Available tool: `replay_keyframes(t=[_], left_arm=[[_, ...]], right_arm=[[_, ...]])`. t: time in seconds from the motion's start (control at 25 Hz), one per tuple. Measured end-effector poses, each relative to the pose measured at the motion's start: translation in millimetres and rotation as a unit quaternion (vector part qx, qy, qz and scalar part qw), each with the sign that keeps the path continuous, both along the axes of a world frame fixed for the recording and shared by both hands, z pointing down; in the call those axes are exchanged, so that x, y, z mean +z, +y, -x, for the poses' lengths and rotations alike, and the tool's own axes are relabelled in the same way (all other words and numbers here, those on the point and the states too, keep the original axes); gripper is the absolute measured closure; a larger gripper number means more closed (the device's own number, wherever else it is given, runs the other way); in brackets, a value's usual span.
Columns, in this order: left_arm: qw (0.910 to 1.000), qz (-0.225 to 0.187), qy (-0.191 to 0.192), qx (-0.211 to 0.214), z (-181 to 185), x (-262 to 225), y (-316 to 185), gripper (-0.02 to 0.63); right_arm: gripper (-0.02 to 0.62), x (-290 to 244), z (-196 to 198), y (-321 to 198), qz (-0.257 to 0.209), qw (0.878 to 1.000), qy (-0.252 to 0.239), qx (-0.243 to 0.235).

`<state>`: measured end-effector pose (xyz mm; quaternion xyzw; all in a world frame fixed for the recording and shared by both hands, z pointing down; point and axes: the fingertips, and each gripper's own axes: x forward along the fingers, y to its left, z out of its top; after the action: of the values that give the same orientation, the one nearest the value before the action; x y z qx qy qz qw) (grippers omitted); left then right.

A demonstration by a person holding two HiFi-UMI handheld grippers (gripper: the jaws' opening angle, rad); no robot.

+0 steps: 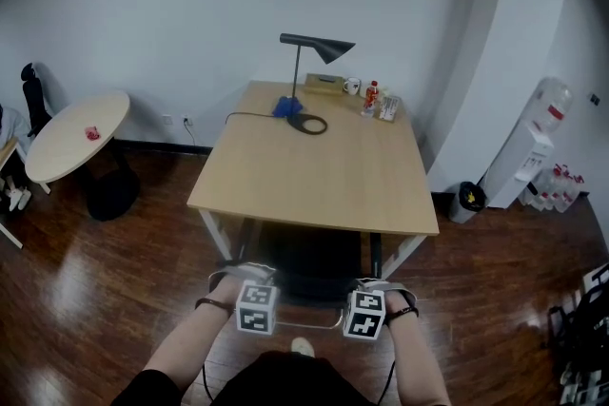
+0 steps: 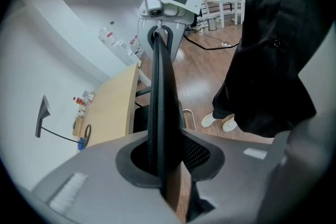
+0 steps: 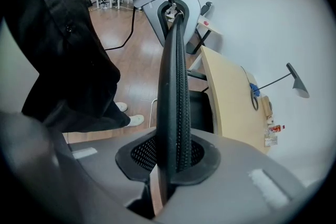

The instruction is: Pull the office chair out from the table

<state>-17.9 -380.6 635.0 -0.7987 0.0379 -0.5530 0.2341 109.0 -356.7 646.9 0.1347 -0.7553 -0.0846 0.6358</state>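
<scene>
Left hand-held gripper point(image 2: 165, 166), right hand-held gripper point(image 3: 173, 159) narrowly pinch office chair point(image 2: 160, 92), seemingly.

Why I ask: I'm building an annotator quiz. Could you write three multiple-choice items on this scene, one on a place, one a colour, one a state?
1. The desk lamp stands: A on a shelf; B at the rectangular table's far end; C on a windowsill.
2. The small thing on the round table is: A red; B green; C yellow.
3. The left gripper and right gripper are: A open over the table; B holding the lamp; C shut on the chair backrest.
Key: B, its base sits near the far edge; A, a red spot on the pale top; C, both gripper views show jaws clamping the mesh edge.
</scene>
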Motion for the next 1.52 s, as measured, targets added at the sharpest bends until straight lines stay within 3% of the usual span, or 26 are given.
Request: replay_keyframes(t=[0.88, 1.52], left_arm=[[0.9999, 0.01, -0.001, 0.01, 6.8, -4.6, 88.7, 0.518], [0.9997, 0.012, -0.009, -0.018, 10.5, -2.8, 148.5, 0.517]], right_arm=[[0.525, -3.4, 8.0, 90.0, 0.011, 1.0, -0.004, 0.018], [0.525, -4.7, 9.9, 147.1, 0.011, 1.0, -0.008, 0.007]])
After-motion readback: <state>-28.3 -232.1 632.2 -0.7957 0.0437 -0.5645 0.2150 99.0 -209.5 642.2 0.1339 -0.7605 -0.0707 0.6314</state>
